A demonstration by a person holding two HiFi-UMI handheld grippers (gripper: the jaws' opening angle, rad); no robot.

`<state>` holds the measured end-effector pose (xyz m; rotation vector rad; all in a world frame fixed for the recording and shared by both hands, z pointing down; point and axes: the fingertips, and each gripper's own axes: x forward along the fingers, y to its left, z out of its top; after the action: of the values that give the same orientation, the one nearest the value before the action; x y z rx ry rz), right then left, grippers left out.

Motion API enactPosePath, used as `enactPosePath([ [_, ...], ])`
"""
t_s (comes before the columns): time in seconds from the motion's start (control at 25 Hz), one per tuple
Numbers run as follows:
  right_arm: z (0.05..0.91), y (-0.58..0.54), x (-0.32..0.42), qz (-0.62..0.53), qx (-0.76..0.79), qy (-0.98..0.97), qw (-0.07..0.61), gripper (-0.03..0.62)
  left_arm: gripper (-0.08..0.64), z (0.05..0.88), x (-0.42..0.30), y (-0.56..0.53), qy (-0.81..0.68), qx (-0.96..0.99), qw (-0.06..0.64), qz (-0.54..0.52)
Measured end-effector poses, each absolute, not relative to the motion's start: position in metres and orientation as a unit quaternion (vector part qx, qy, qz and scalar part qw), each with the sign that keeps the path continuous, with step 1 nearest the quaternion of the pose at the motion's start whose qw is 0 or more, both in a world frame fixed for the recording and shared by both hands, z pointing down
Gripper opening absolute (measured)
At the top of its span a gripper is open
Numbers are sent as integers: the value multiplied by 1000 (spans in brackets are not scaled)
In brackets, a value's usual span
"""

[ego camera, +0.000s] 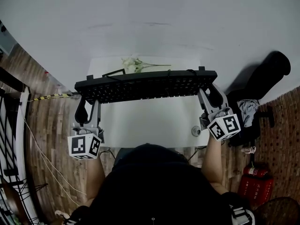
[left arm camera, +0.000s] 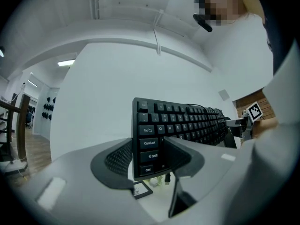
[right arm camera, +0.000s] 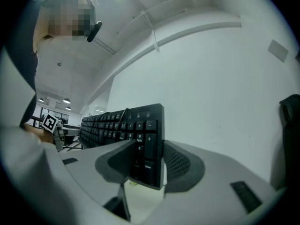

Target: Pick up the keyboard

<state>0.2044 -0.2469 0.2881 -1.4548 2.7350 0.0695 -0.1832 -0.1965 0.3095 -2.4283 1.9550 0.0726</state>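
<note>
Left tool [ego camera: 89,108], right tool [ego camera: 210,97] — keyboard [ego camera: 145,86] between

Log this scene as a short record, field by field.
keyboard: black, held above the table, gripped at both ends
left claw: shut on the keyboard's Ctrl end
right claw: shut on the keyboard's number-pad end
table: white, below the keyboard
flowers: lying on the table, beyond the keyboard

Printed white on flat black plastic keyboard [left arm camera: 178,124]: Tab, Caps Lock, Shift, Ctrl. Also Q, W, E.
</note>
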Motion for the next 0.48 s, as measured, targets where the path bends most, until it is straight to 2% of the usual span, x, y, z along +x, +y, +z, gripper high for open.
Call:
enactPosePath([
  [0.48,306,-249,214,16,-462,886,20,192,216,321,-173,-191,632,-774,22,19],
])
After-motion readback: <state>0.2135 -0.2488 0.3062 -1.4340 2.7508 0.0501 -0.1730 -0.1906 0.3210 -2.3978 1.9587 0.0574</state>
